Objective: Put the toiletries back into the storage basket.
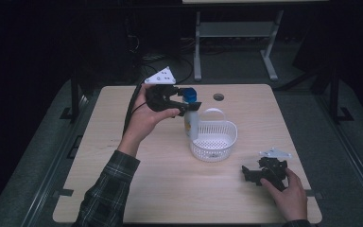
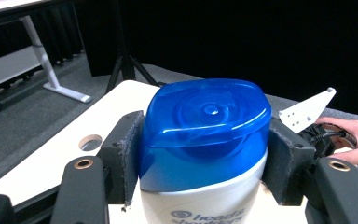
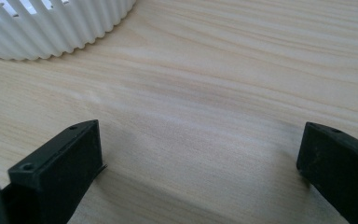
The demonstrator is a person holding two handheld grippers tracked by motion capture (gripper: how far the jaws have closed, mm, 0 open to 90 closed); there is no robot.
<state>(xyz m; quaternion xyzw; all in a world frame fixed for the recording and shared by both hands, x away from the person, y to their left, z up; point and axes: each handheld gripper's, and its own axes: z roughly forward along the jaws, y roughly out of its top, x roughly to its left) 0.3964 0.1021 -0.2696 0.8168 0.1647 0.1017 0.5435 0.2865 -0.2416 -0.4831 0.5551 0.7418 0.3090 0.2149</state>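
A white shampoo bottle [image 1: 192, 125] with a blue cap [image 2: 205, 121] hangs upright just left of the white perforated basket [image 1: 213, 139]. My left gripper [image 1: 189, 105] is shut on it, one pad pressed on each side just under the cap; in the left gripper view the left gripper [image 2: 205, 154] frames the cap closely. Whether the bottle's base touches the table I cannot tell. My right gripper [image 1: 246, 173] rests on the table at the front right, held by a hand. In the right gripper view the right gripper [image 3: 200, 163] stands open over bare wood, the basket's ribbed wall [image 3: 51, 28] beyond it.
The light wooden table [image 1: 170, 189] has a round cable hole [image 1: 218, 97] near its far edge. Behind the table stands a white desk frame [image 1: 236, 33] on dark carpet. The basket has an upright handle [image 1: 212, 112] and looks empty.
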